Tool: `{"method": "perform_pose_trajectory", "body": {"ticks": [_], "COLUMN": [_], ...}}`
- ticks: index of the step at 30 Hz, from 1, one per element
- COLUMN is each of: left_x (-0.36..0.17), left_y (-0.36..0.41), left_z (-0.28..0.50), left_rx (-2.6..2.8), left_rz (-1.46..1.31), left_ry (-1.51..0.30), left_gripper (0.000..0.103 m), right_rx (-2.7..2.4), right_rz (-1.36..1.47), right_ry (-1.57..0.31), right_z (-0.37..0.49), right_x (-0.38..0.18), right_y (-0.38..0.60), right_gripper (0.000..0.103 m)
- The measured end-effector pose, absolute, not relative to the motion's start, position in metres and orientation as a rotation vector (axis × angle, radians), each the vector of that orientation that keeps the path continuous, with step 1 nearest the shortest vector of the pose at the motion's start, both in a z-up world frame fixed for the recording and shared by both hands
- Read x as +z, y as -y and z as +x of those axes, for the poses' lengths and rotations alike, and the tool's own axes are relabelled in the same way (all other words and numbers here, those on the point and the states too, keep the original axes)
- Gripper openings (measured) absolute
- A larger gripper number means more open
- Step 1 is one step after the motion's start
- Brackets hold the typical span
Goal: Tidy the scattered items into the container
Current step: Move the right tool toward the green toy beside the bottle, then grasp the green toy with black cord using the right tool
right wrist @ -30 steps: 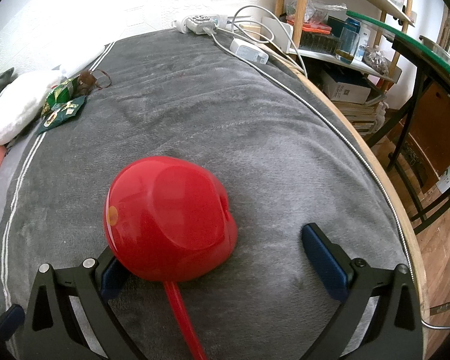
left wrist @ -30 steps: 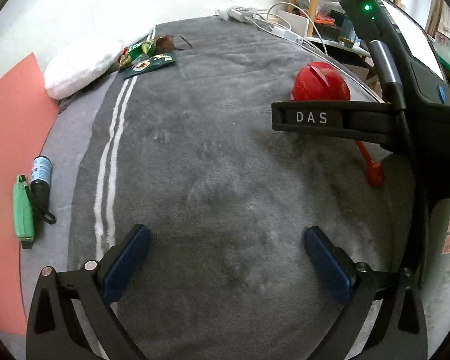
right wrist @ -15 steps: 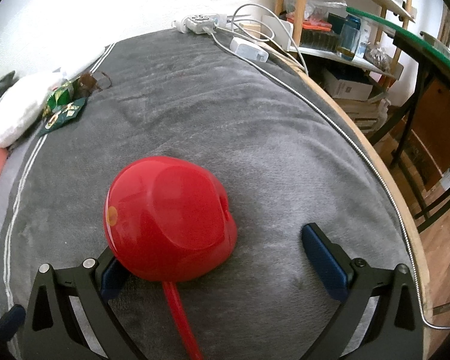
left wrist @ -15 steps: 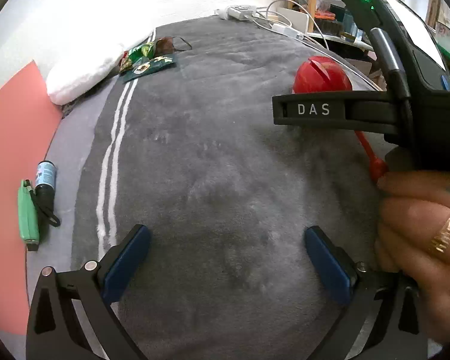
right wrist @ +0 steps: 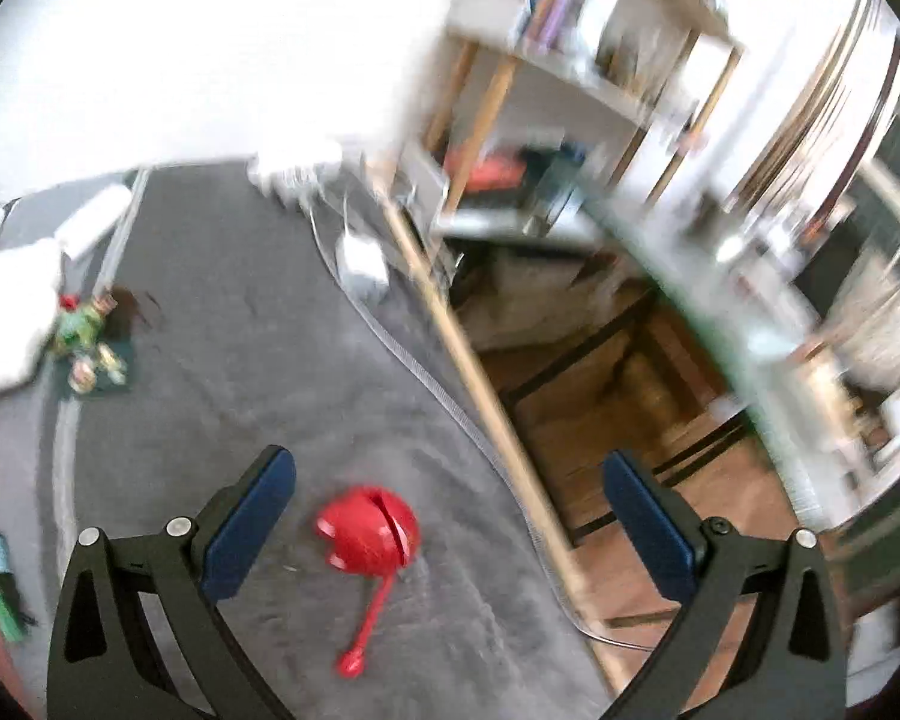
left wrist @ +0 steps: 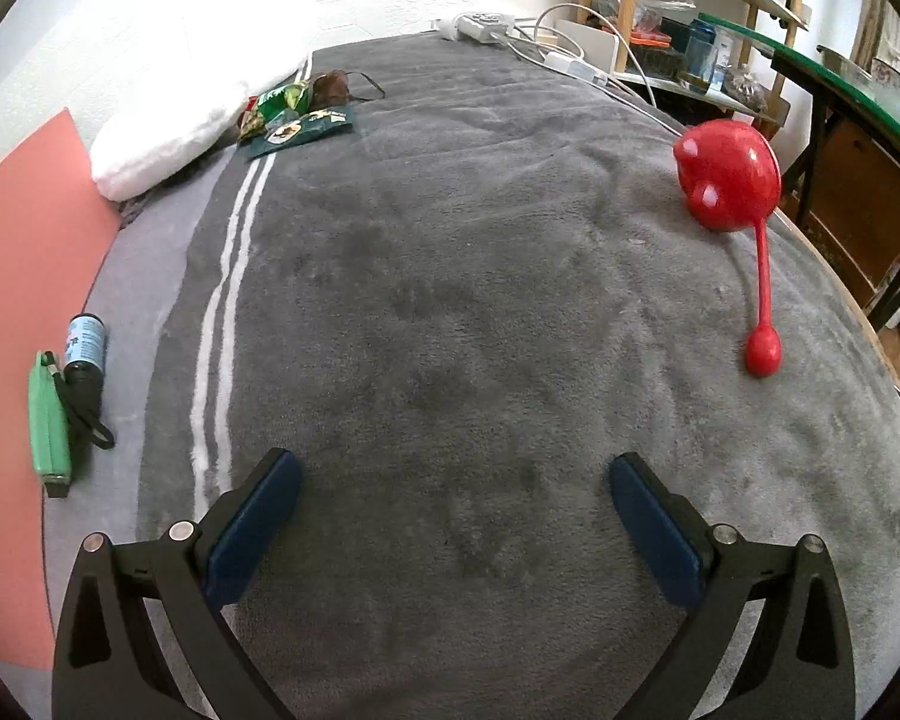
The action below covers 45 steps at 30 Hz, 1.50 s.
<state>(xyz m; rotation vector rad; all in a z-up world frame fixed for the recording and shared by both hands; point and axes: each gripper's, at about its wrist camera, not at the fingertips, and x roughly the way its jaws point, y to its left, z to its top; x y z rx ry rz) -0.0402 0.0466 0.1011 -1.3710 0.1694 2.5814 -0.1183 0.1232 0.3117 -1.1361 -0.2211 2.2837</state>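
Both hand-held grippers empty and spread above the grey plush blanket.

Nearest us, our left hand-held gripper [left wrist: 453, 516] hovers with its blue-padded jaws wide apart over the fuzzy grey blanket with two white stripes [left wrist: 450, 312]; our right hand-held gripper [right wrist: 450, 516] is likewise spread, its view blurred. To the left lie a flat green plastic case [left wrist: 48, 423] just beside a small black cylinder with a pale blue label [left wrist: 84, 360], print unreadable. Further right rests the glossy red plastic dome-shaped ladle with a thin knob-ended handle [left wrist: 727, 177], upside down near the blanket's edge. Far back sit crinkled green snack packets [left wrist: 297, 120], lettering illegible, beside a white pillow [left wrist: 168, 138].
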Motion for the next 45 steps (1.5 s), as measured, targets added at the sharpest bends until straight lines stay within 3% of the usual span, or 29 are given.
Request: {"method": "perform_pose_trajectory", "body": {"ticks": [3, 6, 8, 11, 14, 18, 22, 29, 31, 33, 34, 41, 45], "left_x": [0.101, 0.101, 0.101, 0.101, 0.101, 0.1, 0.1, 0.1, 0.1, 0.1, 0.1, 0.1, 0.099], "left_y": [-0.045, -0.046, -0.047, -0.045, -0.046, -0.046, -0.046, -0.046, -0.045, -0.045, -0.046, -0.045, -0.045], "left_z": [-0.041, -0.04, -0.04, -0.04, -0.04, -0.04, -0.04, -0.039, -0.04, -0.04, -0.039, -0.039, -0.039], "left_rx": [2.582, 2.582, 2.582, 2.582, 2.582, 2.582, 2.582, 2.582, 2.582, 2.581, 2.582, 2.582, 2.581], "left_rz": [-1.371, -1.37, -1.37, -1.371, -1.37, -1.37, -1.369, -1.369, -1.369, -1.37, -1.368, -1.369, -1.368], "left_ry": [-0.172, -0.171, -0.17, -0.17, -0.17, -0.17, -0.171, -0.171, -0.171, -0.17, -0.171, -0.172, -0.172], "left_gripper": [0.103, 0.103, 0.103, 0.103, 0.103, 0.103, 0.103, 0.103, 0.103, 0.103, 0.103, 0.103, 0.103], "right_rx": [2.244, 2.345, 2.35, 2.129, 1.835, 1.635, 1.533, 1.417, 1.381, 1.377, 1.379, 1.517, 1.788], "right_rz": [-1.186, -1.397, -1.632, -1.89, -2.026, -2.088, -2.053, -2.014, -2.017, -2.004, -1.984, -1.843, -1.705], "right_ry": [0.28, -0.018, -0.241, -0.318, -0.489, -0.76, -0.948, -1.269, -1.305, -1.266, -1.283, -1.177, -0.947], "right_z": [-0.129, -0.146, -0.159, -0.169, -0.166, -0.159, -0.15, -0.133, -0.127, -0.124, -0.122, -0.101, -0.1], "right_x": [0.344, 0.345, 0.313, 0.252, 0.204, 0.173, 0.157, 0.12, 0.111, 0.105, 0.103, 0.139, 0.23], "right_y": [-0.057, -0.002, 0.026, 0.048, 0.047, 0.04, 0.033, 0.029, 0.028, 0.025, 0.024, 0.019, 0.033], "right_gripper": [0.103, 0.103, 0.101, 0.093, 0.09, 0.091, 0.097, 0.099, 0.098, 0.071, 0.066, 0.065, 0.065]}}
